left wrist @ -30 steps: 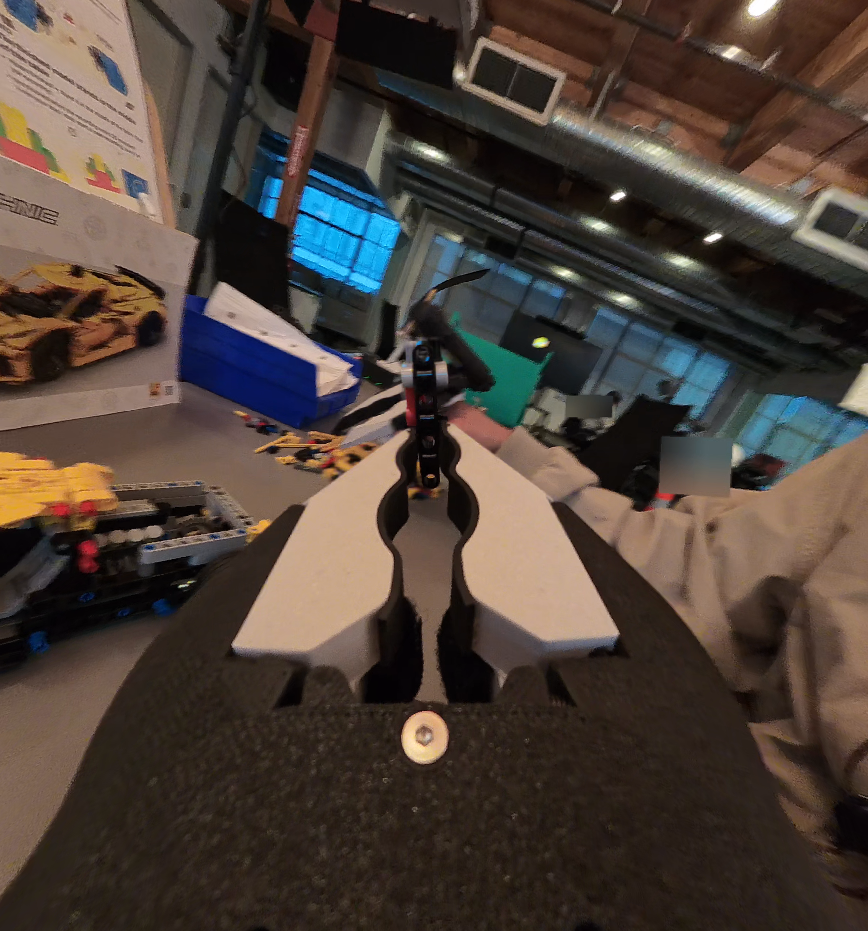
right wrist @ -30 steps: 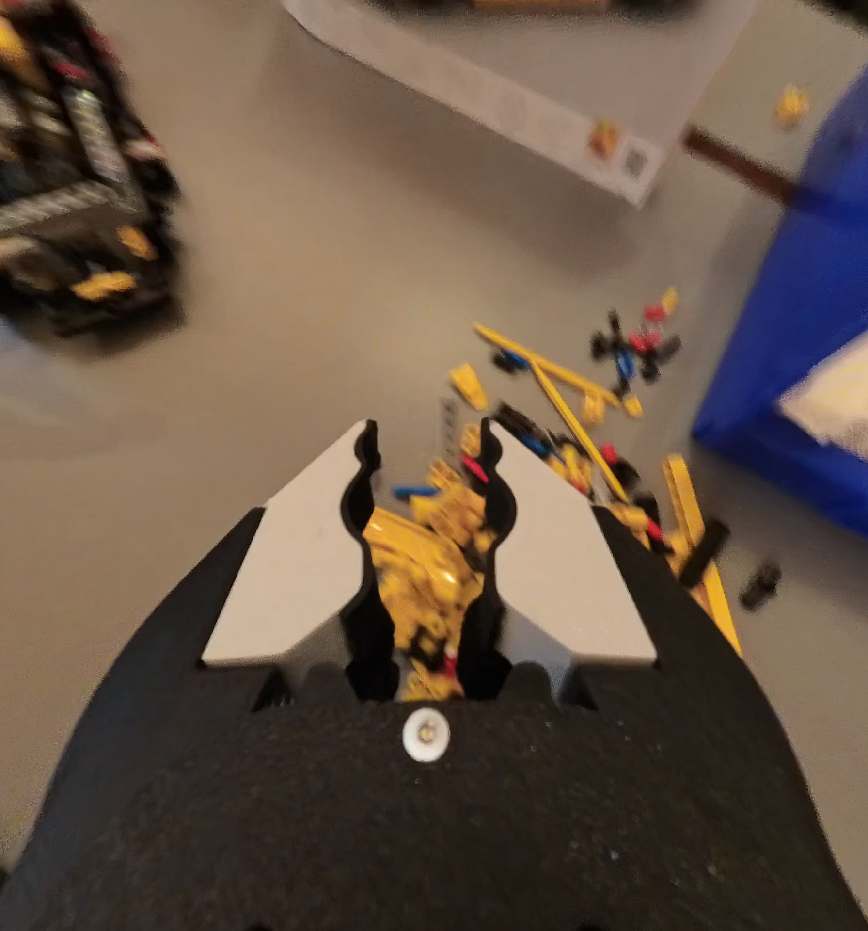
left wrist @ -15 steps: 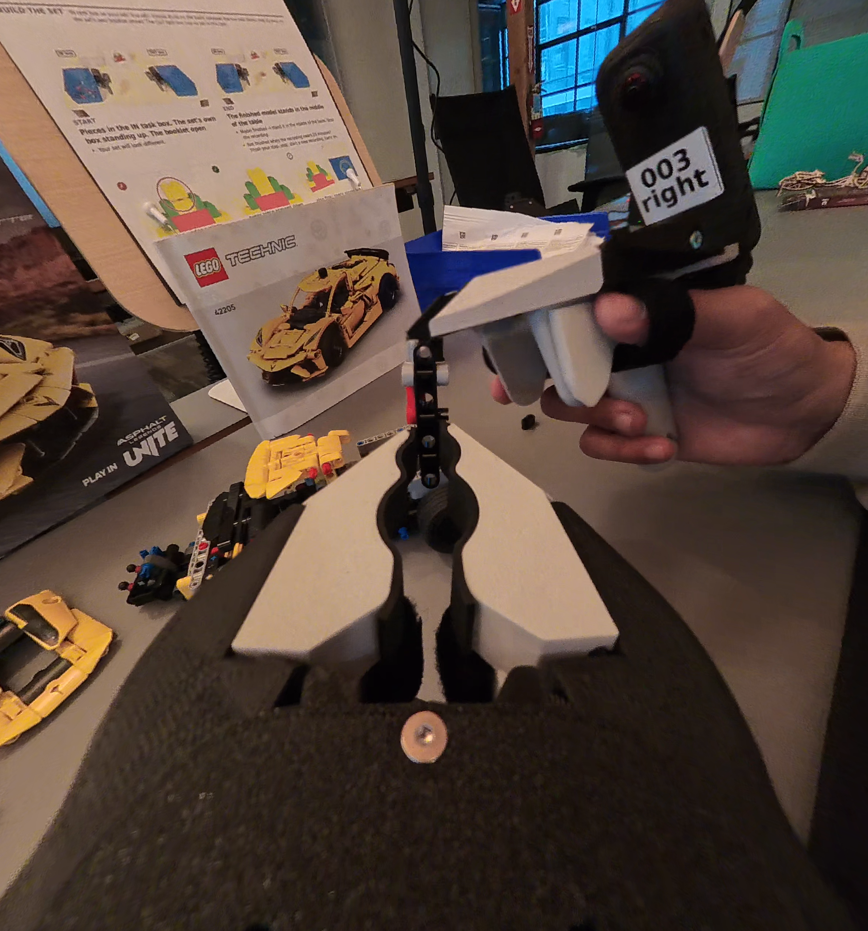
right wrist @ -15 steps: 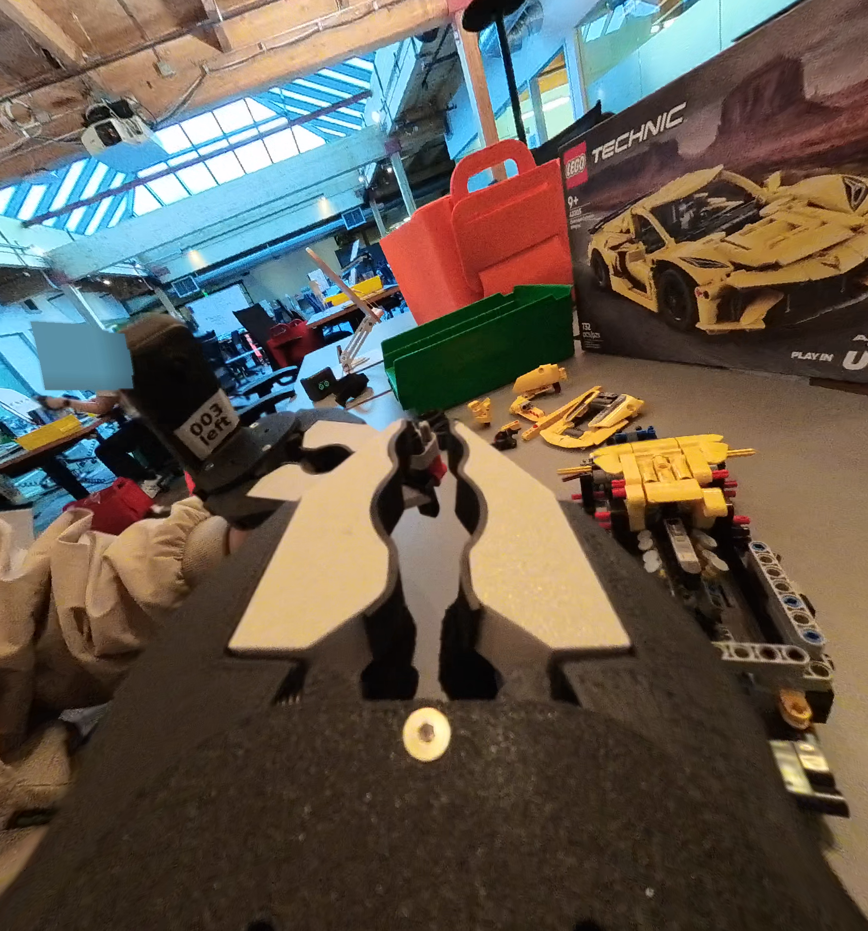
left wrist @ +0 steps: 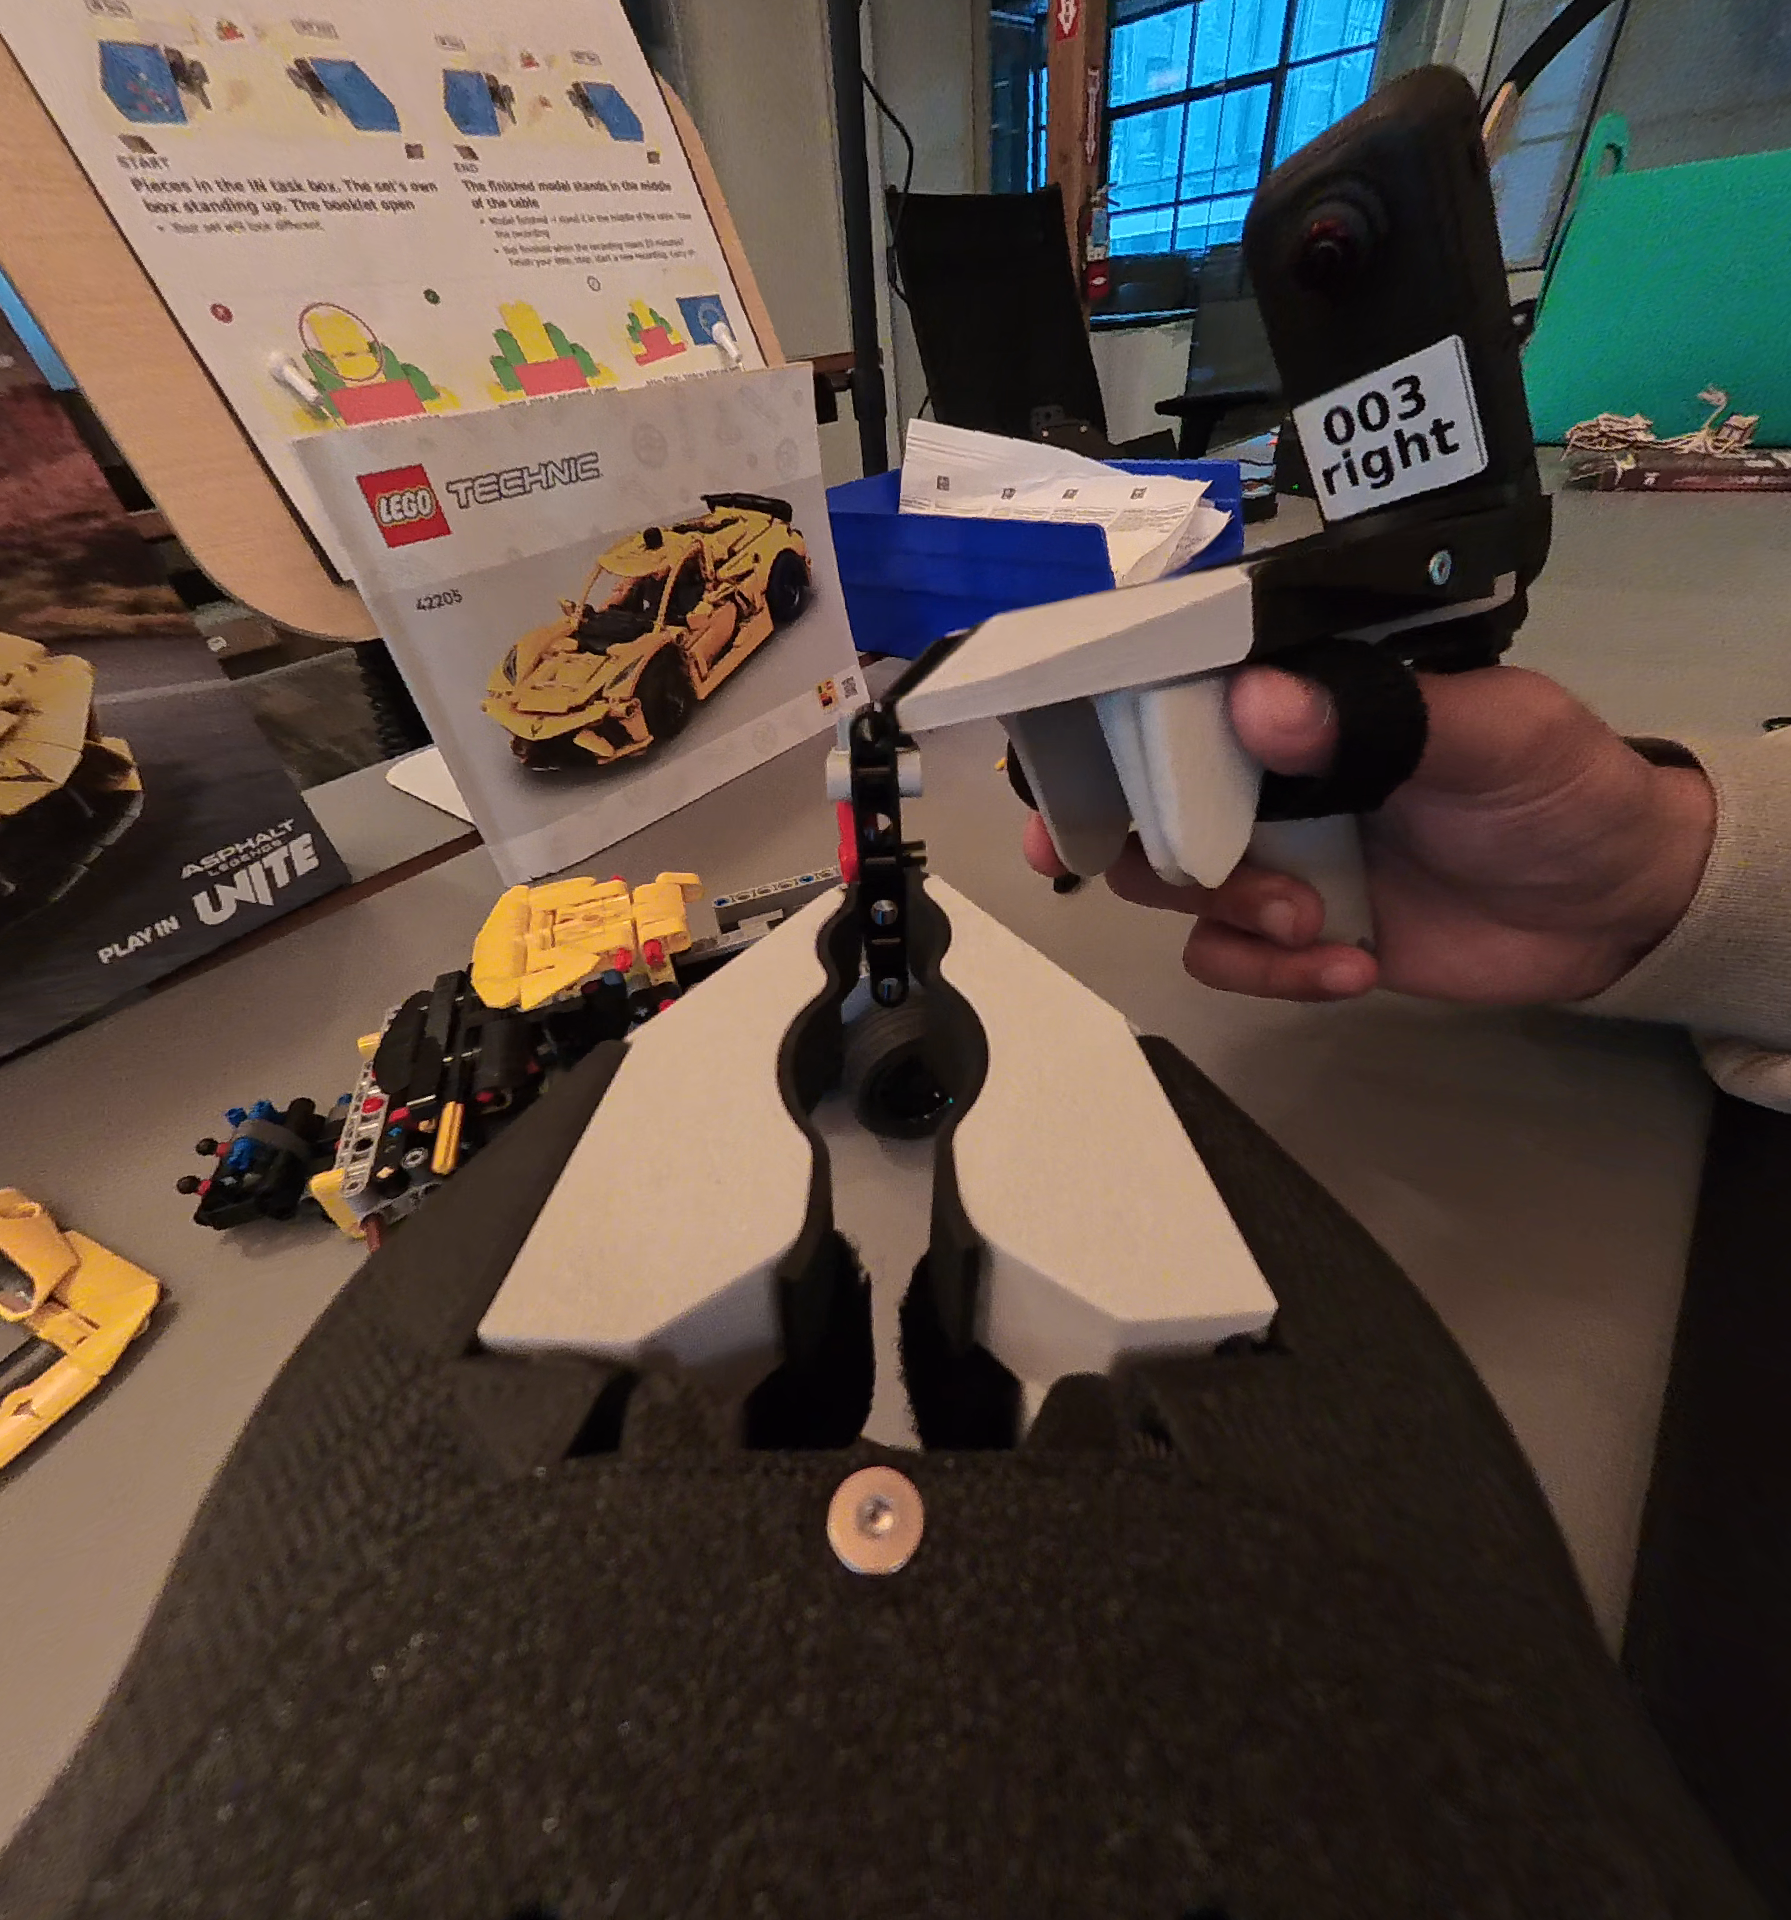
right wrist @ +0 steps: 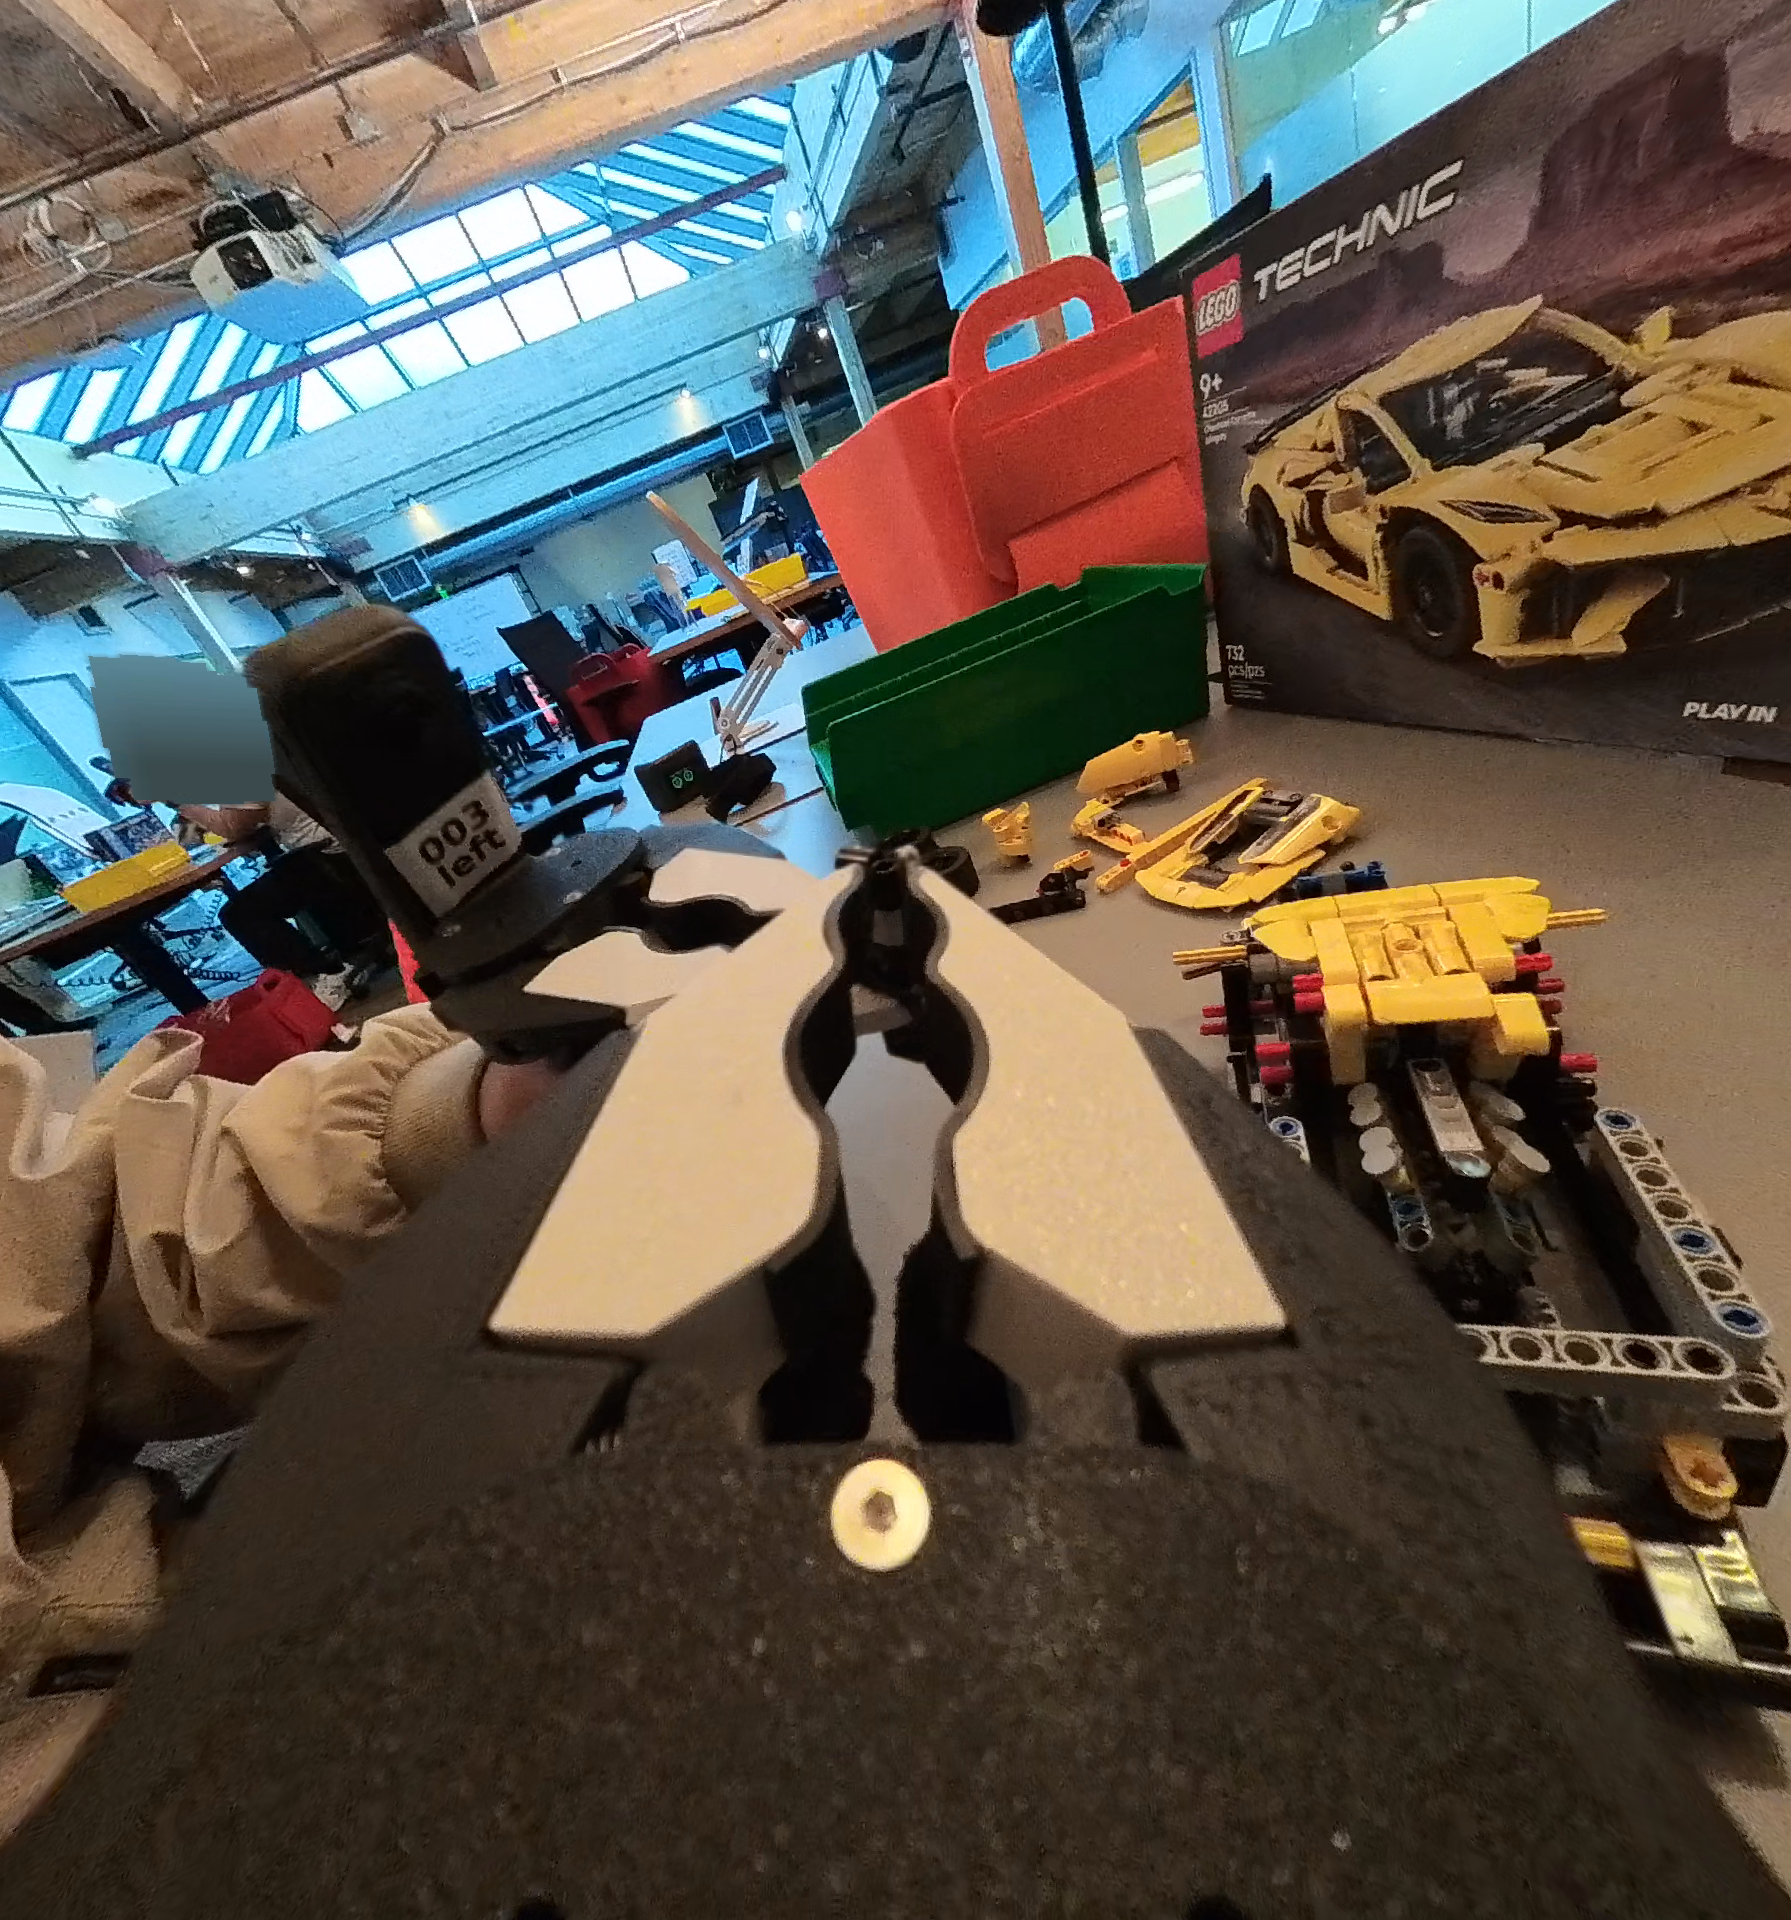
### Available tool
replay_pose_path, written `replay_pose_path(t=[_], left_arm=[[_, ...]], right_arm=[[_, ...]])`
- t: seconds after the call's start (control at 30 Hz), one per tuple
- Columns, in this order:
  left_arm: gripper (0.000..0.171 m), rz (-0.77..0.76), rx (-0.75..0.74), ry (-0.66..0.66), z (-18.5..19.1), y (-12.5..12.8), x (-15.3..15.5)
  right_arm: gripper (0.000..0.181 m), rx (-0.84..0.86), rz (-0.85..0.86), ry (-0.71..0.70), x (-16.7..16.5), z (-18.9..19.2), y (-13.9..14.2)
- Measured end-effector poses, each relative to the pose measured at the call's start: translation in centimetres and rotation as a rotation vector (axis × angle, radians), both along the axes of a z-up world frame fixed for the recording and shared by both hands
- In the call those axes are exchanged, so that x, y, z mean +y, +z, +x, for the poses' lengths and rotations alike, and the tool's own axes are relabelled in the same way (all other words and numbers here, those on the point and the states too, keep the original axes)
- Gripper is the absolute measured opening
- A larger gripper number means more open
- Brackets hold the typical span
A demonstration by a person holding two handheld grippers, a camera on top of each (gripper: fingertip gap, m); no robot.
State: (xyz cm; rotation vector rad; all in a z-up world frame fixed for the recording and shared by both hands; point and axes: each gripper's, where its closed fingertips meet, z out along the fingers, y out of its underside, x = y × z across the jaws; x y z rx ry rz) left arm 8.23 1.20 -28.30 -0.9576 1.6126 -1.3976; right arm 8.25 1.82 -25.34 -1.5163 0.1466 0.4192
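Centrally, the left gripper is pinched on a slim black beam assembly, held above the grey table. The beam's long axis runs on along the line of the gripper's fingers and past their tips, standing upright in the left wrist view. Its lower end carries a small black tyre seated in the wide recess between the fingers. Its upper end carries a pale grey connector.

The right gripper, held in a hand, comes in crosswise from the right. Its jaws are drawn nearly together on that upper end. A white printed label sits on its black body.

Printed matter stands behind: a building booklet with a red brand logo and a yellow car picture, an instruction sheet on a board, and the large set box.

On the table lie a part-built car chassis topped with yellow, and loose yellow body panels. A green bin stands before an orange case. A blue bin holds white paper.
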Motion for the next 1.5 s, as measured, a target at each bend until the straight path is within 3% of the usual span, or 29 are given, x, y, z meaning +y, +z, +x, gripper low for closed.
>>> replay_pose_path(t=[0.27, 0.33, 0.37, 0.4, 0.43, 0.6, 0.67, 0.73, 0.83, 0.97, 1.07, 1.13, 1.2, 1.3, 1.4, 1.5], left_arm=[[0.007, 0.036, 0.124, 0.017, 0.9, -2.3, 0.1], [0.006, 0.214, 0.334, 0.068, 0.9, -7.3, 0.9], [0.006, 0.187, 0.305, 0.033, 0.4, -7.0, 0.1], [0.006, 0.088, 0.183, 0.015, 0.1, -4.2, -0.4], [0.006, 0.039, 0.164, 0.039, 0.2, -3.5, 0.5], [0.006, -0.107, 0.239, -0.003, 0.8, -3.9, 1.0], [0.006, -0.153, 0.260, -0.047, 0.7, -4.0, 0.4], [0.006, -0.145, 0.267, -0.050, 0.6, -4.2, 0.3], [0.006, -0.162, 0.263, -0.088, 0.4, -3.9, -0.3], [0.006, -0.296, 0.252, -0.169, 0.0, -2.6, -0.9], [0.006, -0.440, 0.206, -0.258, -0.8, -0.5, -1.0], [0.006, -0.510, 0.188, -0.315, -1.3, 0.5, -1.0], [0.006, -0.584, 0.151, -0.366, -2.0, 1.8, -0.9], [0.006, -0.671, 0.115, -0.378, -2.3, 3.0, 0.3], [0.006, -0.673, 0.122, -0.179, -0.7, 1.9, 4.0], [0.006, -0.509, 0.289, 0.182, 1.0, -3.3, 9.0]], right_arm=[[0.002, 0.141, -0.052, -0.080, -0.2, 1.7, -1.6], [0.001, 0.298, 0.244, -0.159, -3.1, 5.4, 3.1], [0.000, 0.348, 0.310, -0.232, -5.2, 8.1, 3.6], [0.000, 0.335, 0.288, -0.261, -6.2, 9.1, 3.3], [0.001, 0.325, 0.263, -0.211, -6.4, 8.6, 3.6], [0.001, 0.262, 0.167, -0.143, -6.3, 7.5, 3.0], [0.002, 0.182, 0.030, -0.156, -6.3, 8.2, 1.9], [0.001, 0.060, -0.222, -0.286, -8.0, 10.9, -1.2], [0.002, -0.072, -0.660, -0.536, -15.2, 16.1, -7.5], [0.003, -0.027, -0.865, -0.617, -22.1, 17.7, -11.2], [0.018, -0.061, -0.905, -0.627, -23.1, 17.8, -11.9], [0.026, -0.111, -0.880, -0.645, -22.3, 17.9, -11.0], [0.031, -0.189, -0.764, -0.589, -19.0, 16.8, -8.7], [0.033, -0.259, -0.547, -0.305, -11.3, 11.2, -5.2], [0.031, -0.268, -0.491, -0.056, -4.5, 5.5, -4.9], [0.035, -0.411, -0.685, -0.014, -0.1, 3.7, -9.4]])
